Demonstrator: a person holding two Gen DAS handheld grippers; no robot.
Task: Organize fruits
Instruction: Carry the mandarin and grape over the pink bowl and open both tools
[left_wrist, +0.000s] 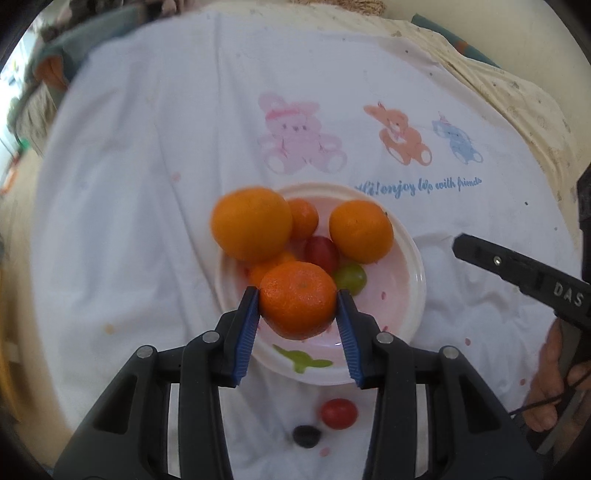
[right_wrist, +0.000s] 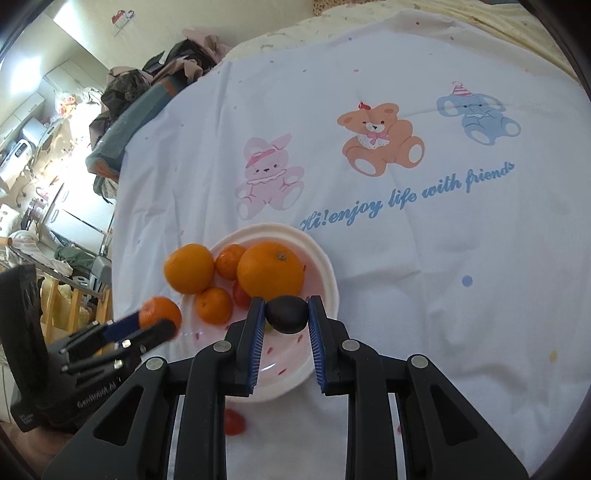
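My left gripper (left_wrist: 298, 295) is shut on a mandarin (left_wrist: 297, 299) and holds it above the near side of a white plate (left_wrist: 413, 295). On the plate lie two oranges (left_wrist: 251, 223), small mandarins, a red grape (left_wrist: 322, 253) and a green grape (left_wrist: 350, 277). My right gripper (right_wrist: 286, 306) is shut on a dark grape (right_wrist: 286, 314) above the plate's near rim (right_wrist: 295, 380). The left gripper with its mandarin (right_wrist: 159, 314) also shows in the right wrist view. A red cherry tomato (left_wrist: 338, 413) and a dark grape (left_wrist: 306, 435) lie on the cloth before the plate.
A white cloth (right_wrist: 406, 258) printed with bears and blue lettering covers the table. A folded teal item (right_wrist: 129, 125) and clothes lie at the far left edge. The table drops off at the left, with room furniture (right_wrist: 55, 221) beyond.
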